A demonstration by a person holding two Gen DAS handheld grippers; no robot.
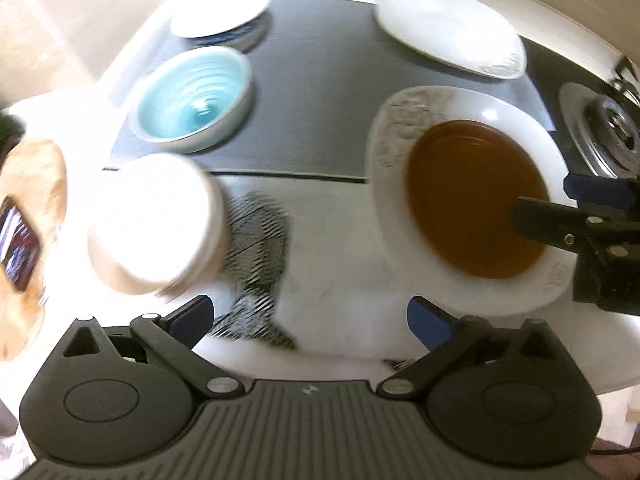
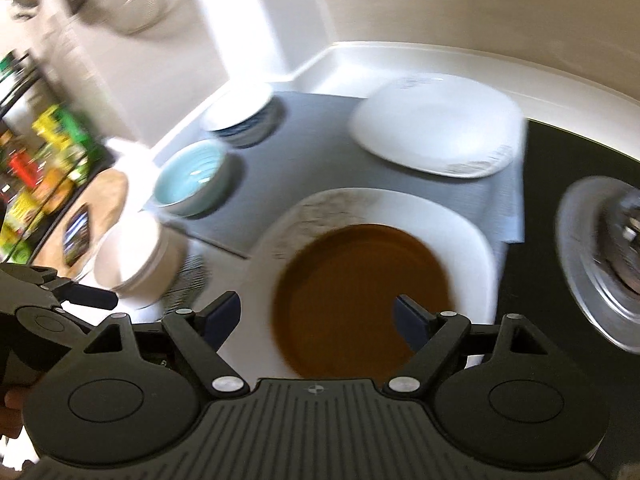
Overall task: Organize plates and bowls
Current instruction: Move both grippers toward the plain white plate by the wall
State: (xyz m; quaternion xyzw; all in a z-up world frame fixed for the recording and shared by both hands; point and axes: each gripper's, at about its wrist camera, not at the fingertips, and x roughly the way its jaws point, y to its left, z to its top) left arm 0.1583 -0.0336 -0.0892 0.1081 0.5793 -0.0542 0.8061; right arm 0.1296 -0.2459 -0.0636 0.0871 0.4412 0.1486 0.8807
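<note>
A brown plate (image 1: 472, 196) (image 2: 360, 292) lies on a white square plate (image 1: 472, 100) (image 2: 468, 232). A second white square plate (image 1: 448, 28) (image 2: 436, 136) lies at the back of the grey mat (image 1: 320, 80) (image 2: 312, 152). A light-blue bowl (image 1: 192, 100) (image 2: 192, 176) and a white-and-blue bowl stack (image 1: 224, 12) (image 2: 244, 116) sit on the mat's left. A white bowl (image 1: 152, 224) (image 2: 132, 256) sits near left. My left gripper (image 1: 310, 320) is open, empty, right of the white bowl. My right gripper (image 2: 316, 316) is open over the brown plate's near edge.
A patterned cloth (image 1: 256, 240) lies under the white bowl. A round wooden board with a phone (image 1: 20, 240) (image 2: 76, 232) is at the left. A sink drain (image 1: 608, 128) (image 2: 612, 256) is at the right. Colourful packets (image 2: 36, 160) stand on a rack far left.
</note>
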